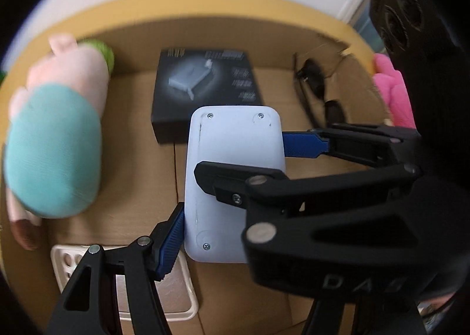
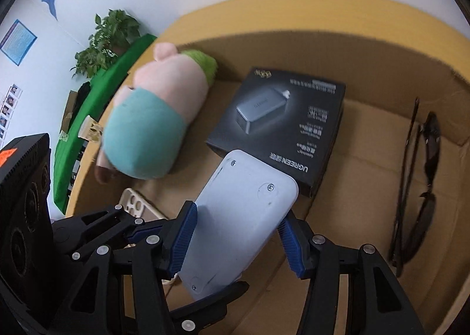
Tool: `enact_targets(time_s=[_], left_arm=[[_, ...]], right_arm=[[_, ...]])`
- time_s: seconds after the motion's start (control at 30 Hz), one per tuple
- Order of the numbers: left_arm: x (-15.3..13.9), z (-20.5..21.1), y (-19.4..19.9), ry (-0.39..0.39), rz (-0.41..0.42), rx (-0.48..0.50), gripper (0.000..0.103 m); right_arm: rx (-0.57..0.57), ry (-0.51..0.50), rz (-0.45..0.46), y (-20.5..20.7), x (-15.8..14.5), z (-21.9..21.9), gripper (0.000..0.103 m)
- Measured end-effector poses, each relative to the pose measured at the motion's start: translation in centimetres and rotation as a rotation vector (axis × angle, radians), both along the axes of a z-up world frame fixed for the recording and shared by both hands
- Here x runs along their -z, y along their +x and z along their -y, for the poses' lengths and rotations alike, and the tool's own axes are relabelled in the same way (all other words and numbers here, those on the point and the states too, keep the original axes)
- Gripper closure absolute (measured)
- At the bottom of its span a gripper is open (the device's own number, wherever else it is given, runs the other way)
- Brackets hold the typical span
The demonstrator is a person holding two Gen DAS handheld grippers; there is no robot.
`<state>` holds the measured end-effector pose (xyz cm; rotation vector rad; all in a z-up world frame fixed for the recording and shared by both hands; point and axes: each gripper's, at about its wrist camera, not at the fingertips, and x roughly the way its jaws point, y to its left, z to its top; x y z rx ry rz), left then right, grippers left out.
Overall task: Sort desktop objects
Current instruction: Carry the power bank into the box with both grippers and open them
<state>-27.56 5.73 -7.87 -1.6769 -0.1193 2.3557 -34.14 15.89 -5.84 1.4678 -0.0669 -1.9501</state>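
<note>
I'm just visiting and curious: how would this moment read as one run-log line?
step: lowering white device into cardboard box | left gripper: gripping it | right gripper: gripping it | already inside: plush toy, black box, sunglasses

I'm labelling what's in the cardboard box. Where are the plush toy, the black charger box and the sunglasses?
plush toy [image 2: 144, 132], right wrist view, on its teal body.
black charger box [image 2: 282, 120], right wrist view, on its printed top face.
sunglasses [image 2: 430, 144], right wrist view, on the upper dark lens.
</note>
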Motion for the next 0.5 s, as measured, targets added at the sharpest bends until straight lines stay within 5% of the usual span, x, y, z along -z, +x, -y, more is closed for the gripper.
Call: enact_targets(time_s=[0.2, 0.5], left_arm=[[2.9, 0.2, -0.4, 0.0, 0.123, -0.025, 0.038], [-1.7, 1.5, 2.5, 0.011, -0.002, -0.028, 0.038]], right_arm=[[-0.023, 0.059, 0.037, 0.1, 2.4, 1.0, 0.046], [0.07, 0.0, -0.002, 2.2, -0.7, -2.0, 0.019]])
